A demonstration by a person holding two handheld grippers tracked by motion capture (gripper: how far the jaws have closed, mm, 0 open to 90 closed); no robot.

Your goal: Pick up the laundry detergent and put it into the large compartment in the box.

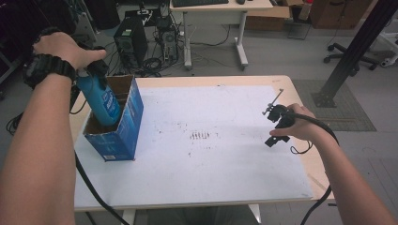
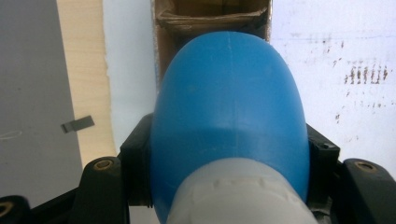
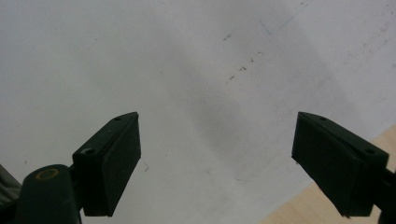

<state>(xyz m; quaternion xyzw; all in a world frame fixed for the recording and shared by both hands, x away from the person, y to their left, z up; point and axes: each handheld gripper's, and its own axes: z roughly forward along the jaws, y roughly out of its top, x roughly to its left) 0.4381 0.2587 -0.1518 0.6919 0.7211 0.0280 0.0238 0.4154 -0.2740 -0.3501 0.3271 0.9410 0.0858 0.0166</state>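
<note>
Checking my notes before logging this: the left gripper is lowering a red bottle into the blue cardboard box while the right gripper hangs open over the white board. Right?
Not quite: the bottle is blue, as the high view shows. The left gripper does clamp it over the blue cardboard box, and the right gripper hangs open over the white board.

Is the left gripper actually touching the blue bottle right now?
Touching. In the left gripper view the black jaws of the left gripper press against both sides of the blue bottle, with no gap showing.

At the table's left, my left gripper [image 1: 96, 70] holds a bottle [image 1: 101, 101] partly inside the open carton [image 1: 119, 136]; my right gripper [image 1: 277, 124] hangs well apart, over the mat's [image 1: 211, 164] right edge.
</note>
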